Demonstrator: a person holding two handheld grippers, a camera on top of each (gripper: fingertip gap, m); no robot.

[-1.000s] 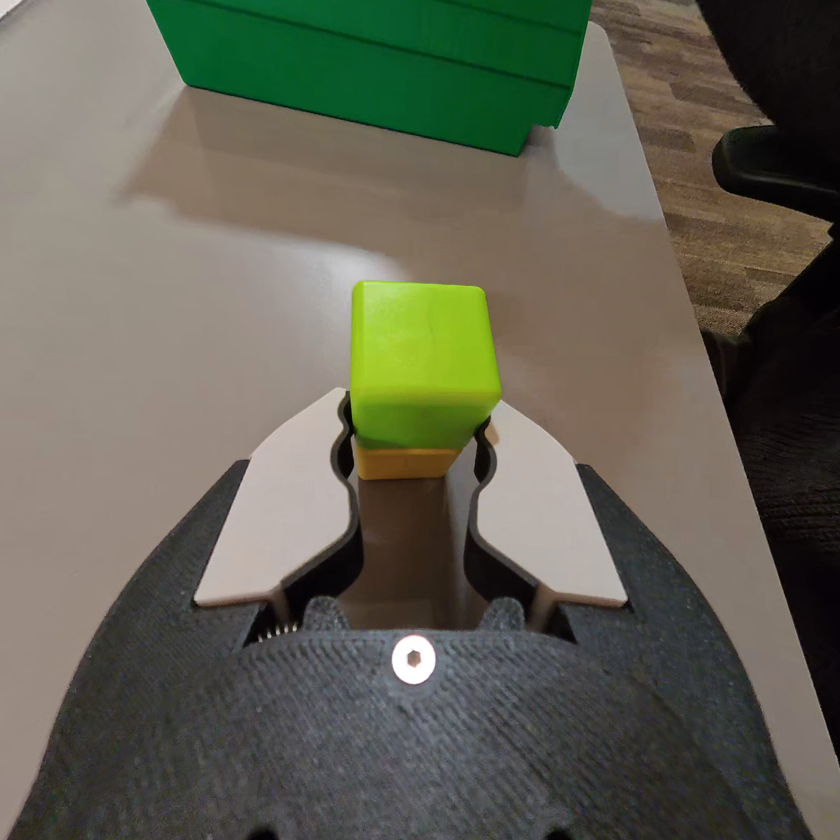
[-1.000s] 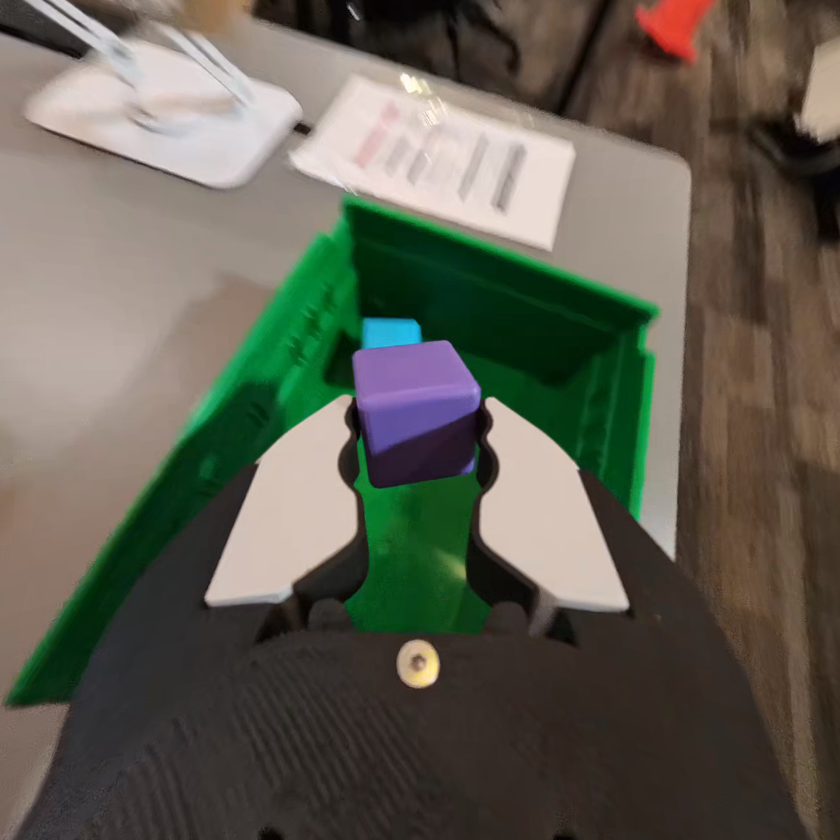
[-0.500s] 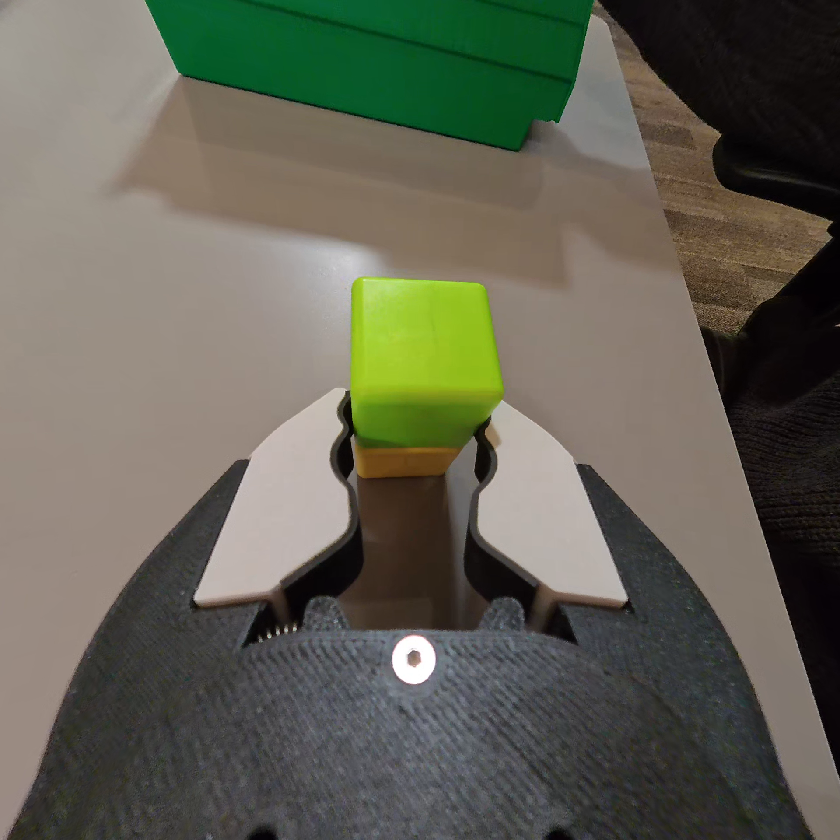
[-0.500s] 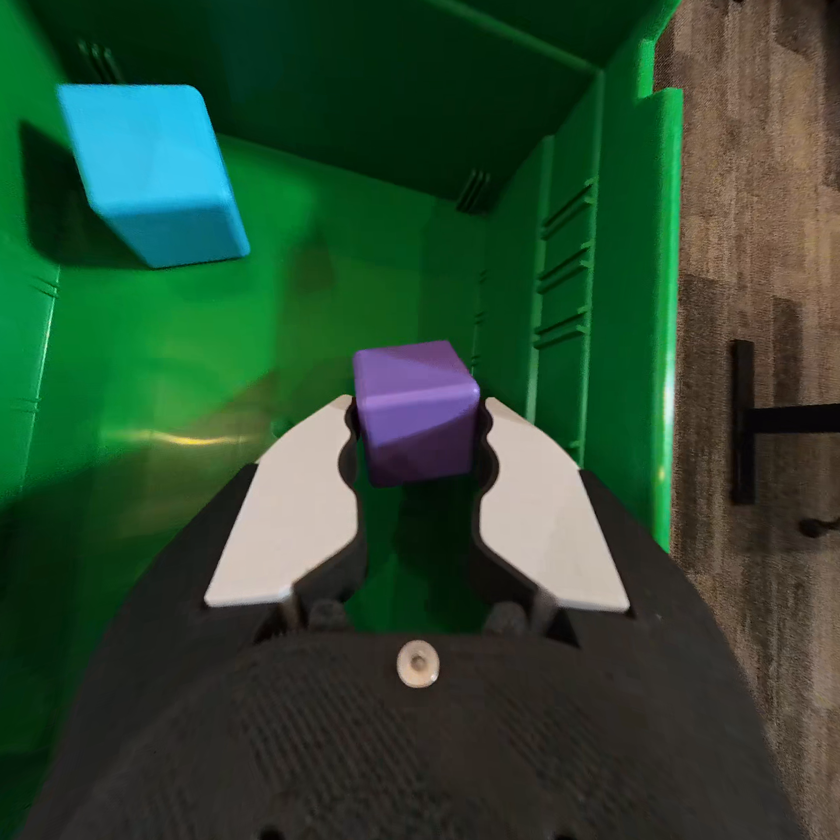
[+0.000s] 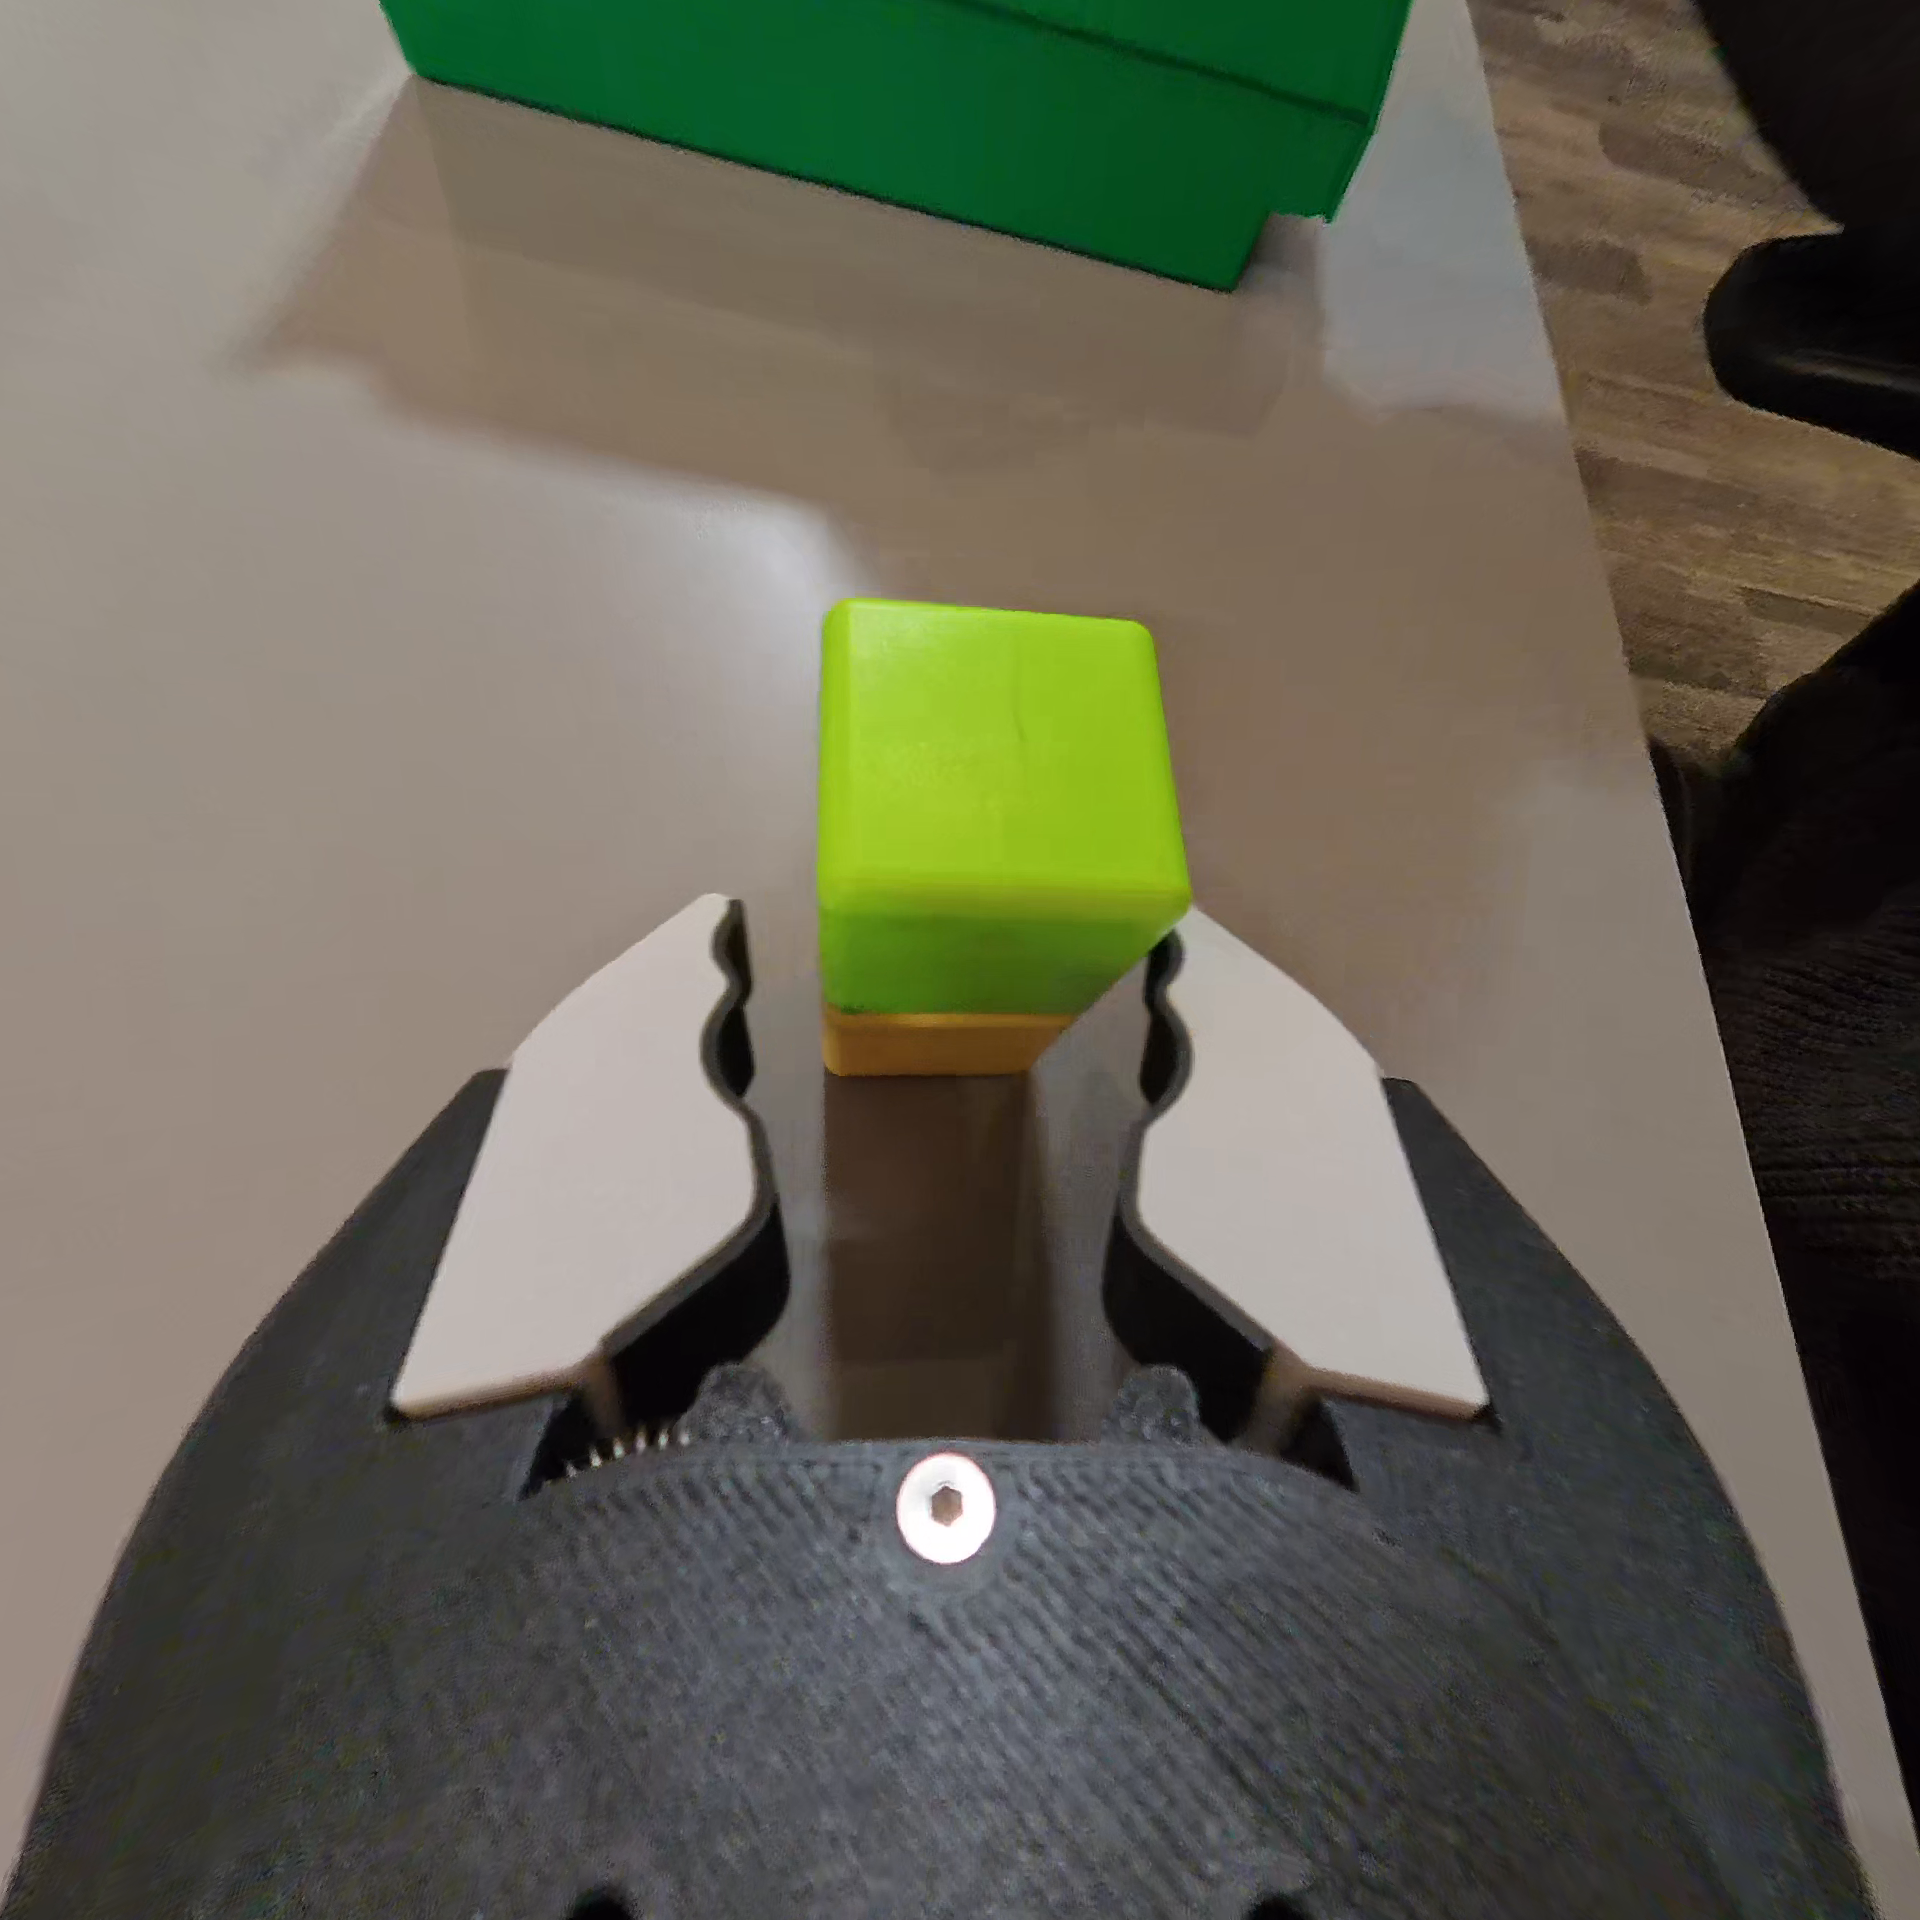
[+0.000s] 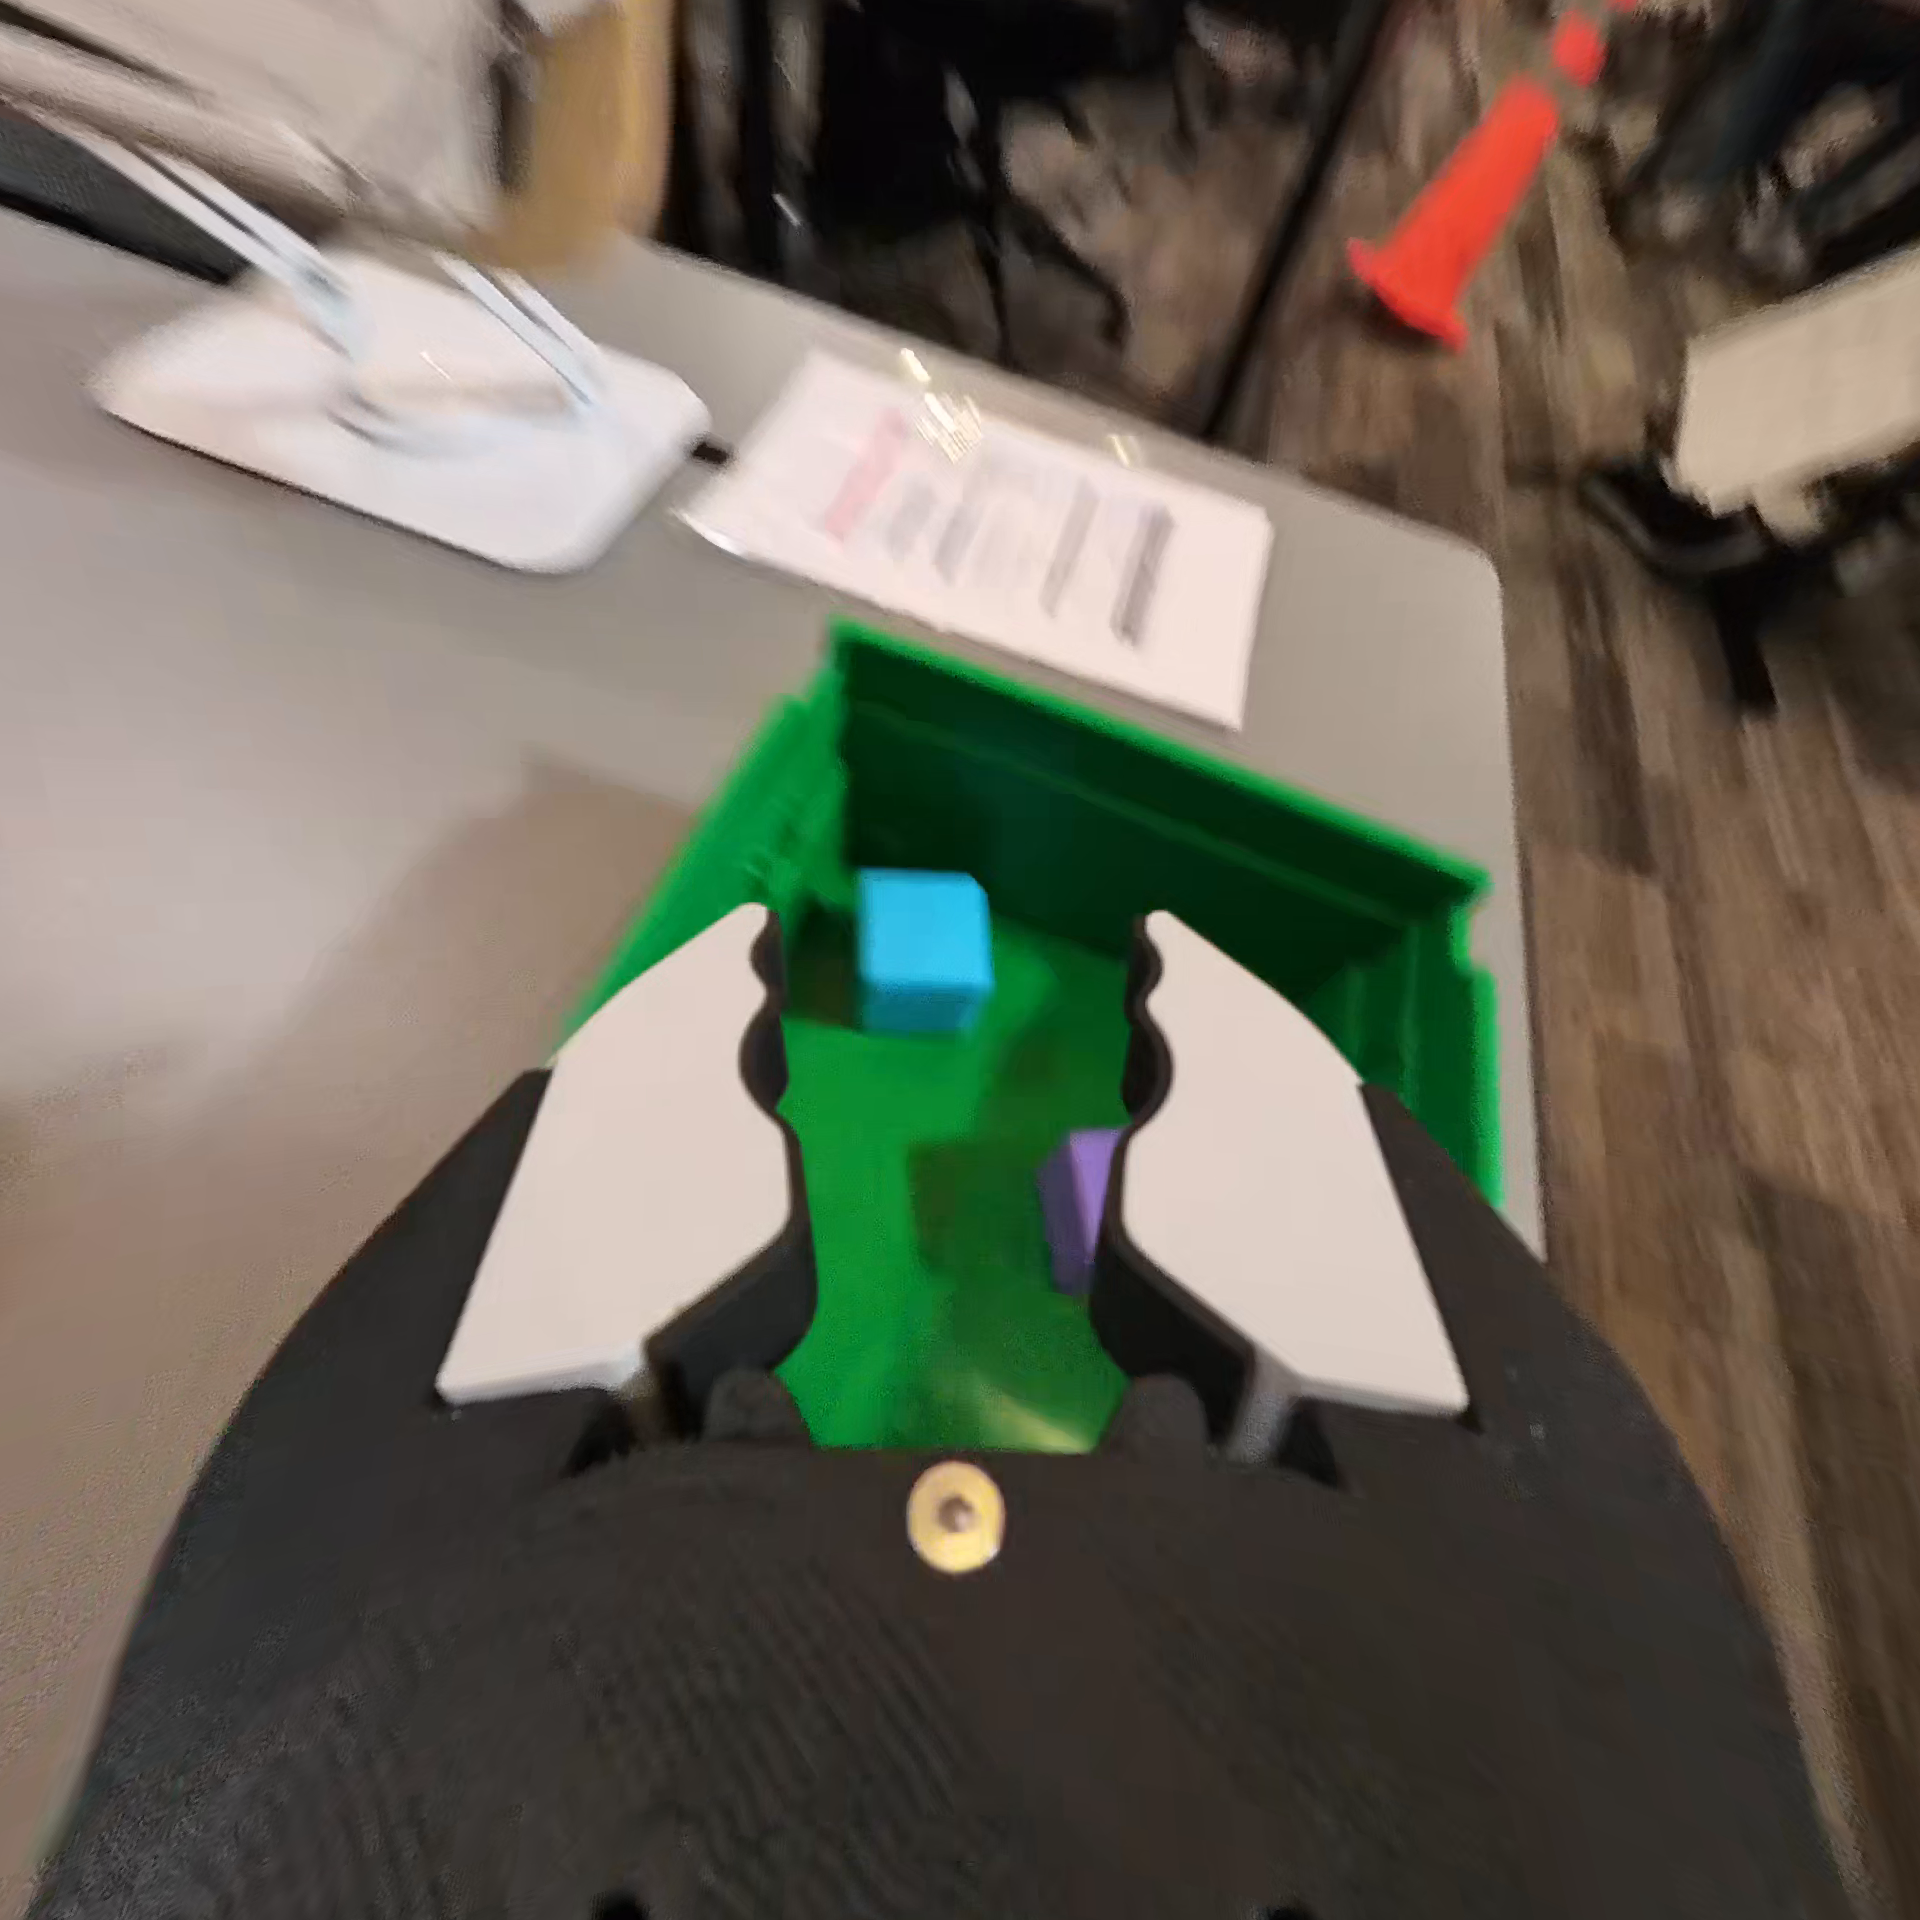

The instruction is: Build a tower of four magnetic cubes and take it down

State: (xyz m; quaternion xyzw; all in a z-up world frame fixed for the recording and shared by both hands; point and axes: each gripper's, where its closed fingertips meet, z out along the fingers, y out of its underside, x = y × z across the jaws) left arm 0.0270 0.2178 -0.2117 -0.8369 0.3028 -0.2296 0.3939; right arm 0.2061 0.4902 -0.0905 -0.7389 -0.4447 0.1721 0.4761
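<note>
In the left wrist view, my left fingers (image 5: 951, 935) are spread apart and grip nothing. A lime green block (image 5: 992, 805) sits on top of a yellow block (image 5: 935, 1044), and the two make a little stack on the grey surface (image 5: 312, 623). The stack stands right at my fingertips. My right fingertip looks like it touches the green block's corner, but there is a gap on the left side. A big green bin (image 5: 935, 114) stands farther back on the surface. At the right edge I see a brown floor (image 5: 1714, 468).

In the right wrist view, the picture is blurry. My right fingers (image 6: 951, 940) are wide apart and empty, up above the green bin (image 6: 1455, 1039). A blue block (image 6: 920, 961) lies on the bin's floor near the back wall. A purple block (image 6: 1081, 1205) lies in the bin too, partly hidden by my right finger. Behind the bin are a sheet of paper (image 6: 997, 520) and a white stand (image 6: 416, 436). An orange cone (image 6: 1455, 218) stands on the floor.
</note>
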